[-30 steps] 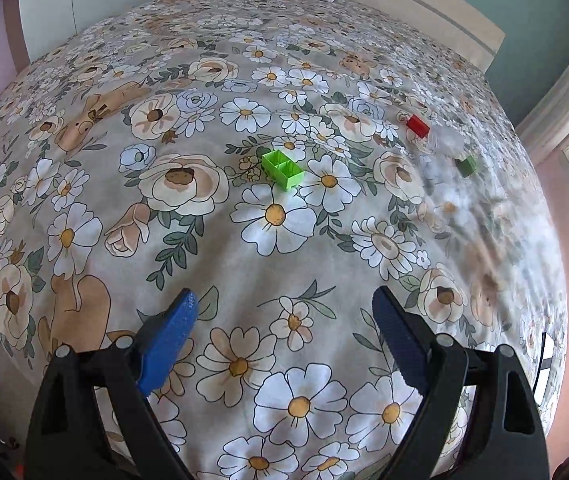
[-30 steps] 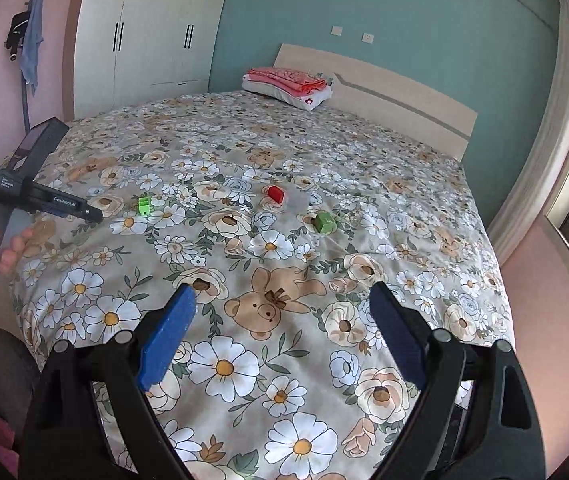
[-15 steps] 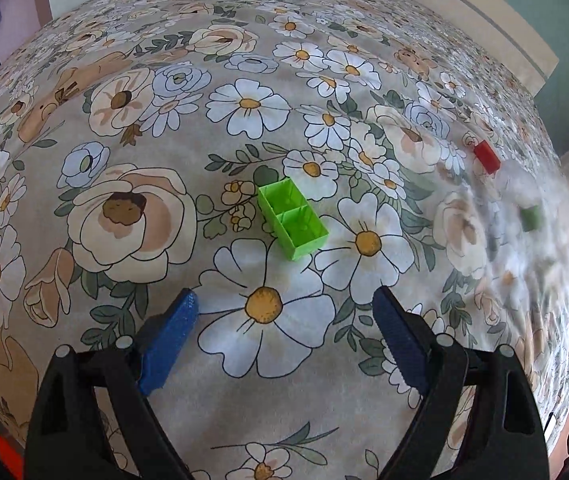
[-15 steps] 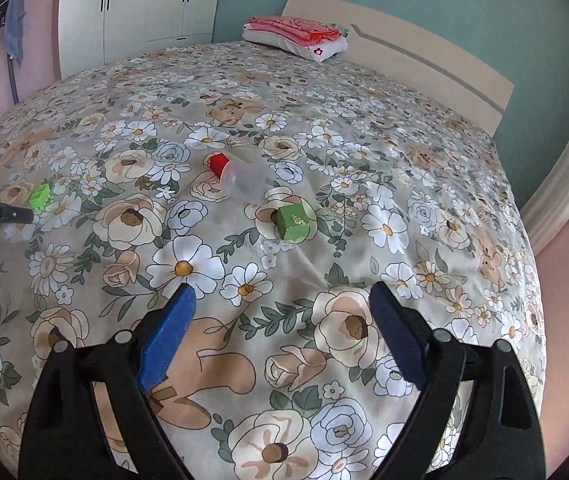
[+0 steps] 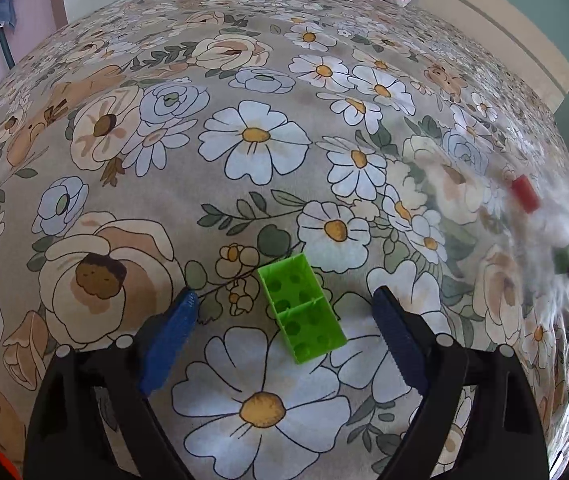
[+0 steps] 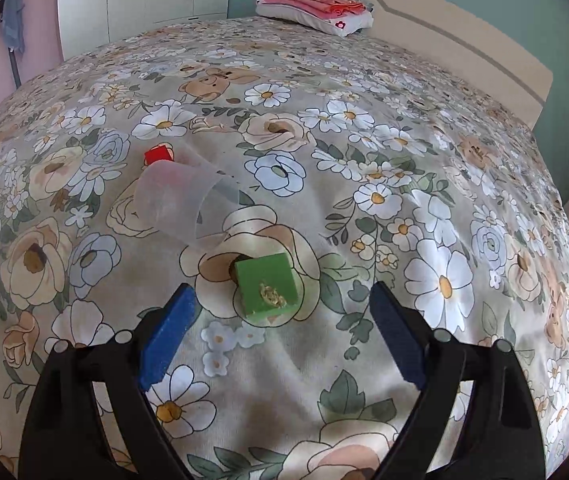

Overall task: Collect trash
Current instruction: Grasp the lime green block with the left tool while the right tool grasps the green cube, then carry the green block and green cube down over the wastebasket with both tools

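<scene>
Nothing collected yet: left gripper (image 5: 284,314) wide around the tray (image 5: 301,307), right gripper (image 6: 282,300) wide at the block (image 6: 267,289); cup (image 6: 188,202) and red piece (image 6: 158,155) wait at 11 o'clock

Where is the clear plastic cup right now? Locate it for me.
In the right wrist view, the clear plastic cup lies on its side on the floral bedspread, left of centre, between the red block and the green block.
</scene>
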Demonstrator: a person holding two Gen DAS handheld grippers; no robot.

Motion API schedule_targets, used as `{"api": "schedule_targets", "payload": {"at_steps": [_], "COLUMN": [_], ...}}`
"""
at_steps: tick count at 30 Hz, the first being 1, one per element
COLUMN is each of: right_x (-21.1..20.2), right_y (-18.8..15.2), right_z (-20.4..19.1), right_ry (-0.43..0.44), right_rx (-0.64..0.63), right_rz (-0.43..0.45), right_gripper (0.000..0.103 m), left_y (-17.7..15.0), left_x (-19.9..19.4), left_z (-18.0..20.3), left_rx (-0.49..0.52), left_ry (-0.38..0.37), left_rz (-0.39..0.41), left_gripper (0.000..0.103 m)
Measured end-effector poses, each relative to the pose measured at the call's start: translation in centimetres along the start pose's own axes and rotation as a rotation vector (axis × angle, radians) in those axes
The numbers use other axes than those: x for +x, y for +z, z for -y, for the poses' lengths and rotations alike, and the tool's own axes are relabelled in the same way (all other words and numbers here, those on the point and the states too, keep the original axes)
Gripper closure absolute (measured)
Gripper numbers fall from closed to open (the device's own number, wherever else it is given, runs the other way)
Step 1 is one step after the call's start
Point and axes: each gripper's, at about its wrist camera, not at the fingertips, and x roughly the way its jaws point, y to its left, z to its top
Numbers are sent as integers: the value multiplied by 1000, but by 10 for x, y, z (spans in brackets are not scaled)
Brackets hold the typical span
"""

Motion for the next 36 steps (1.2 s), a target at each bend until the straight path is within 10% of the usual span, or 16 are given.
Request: {"api": "schedule_targets", "payload": {"at_steps": [3, 11, 23, 36], "right_x": [21, 35, -18, -183], "right_y": [6, 8, 4, 16], "right_z": [-2, -9, -9, -41], "right_ry": [-17, 17, -64, -161], "right_rx": [-38, -25, 134, 172], "right_rz": [-35, -80, -86, 24], "right_gripper": [18, 73, 73, 72], "left_y": [2, 8, 3, 4], "left_x": [2, 4, -27, -164], "left_z": [6, 6, 4, 10], "left_rx": [59, 126, 216, 362], "left_ry": [8, -23, -81, -119], "left_rz": [13, 31, 31, 219], "left_gripper": [34, 79, 79, 79]}}
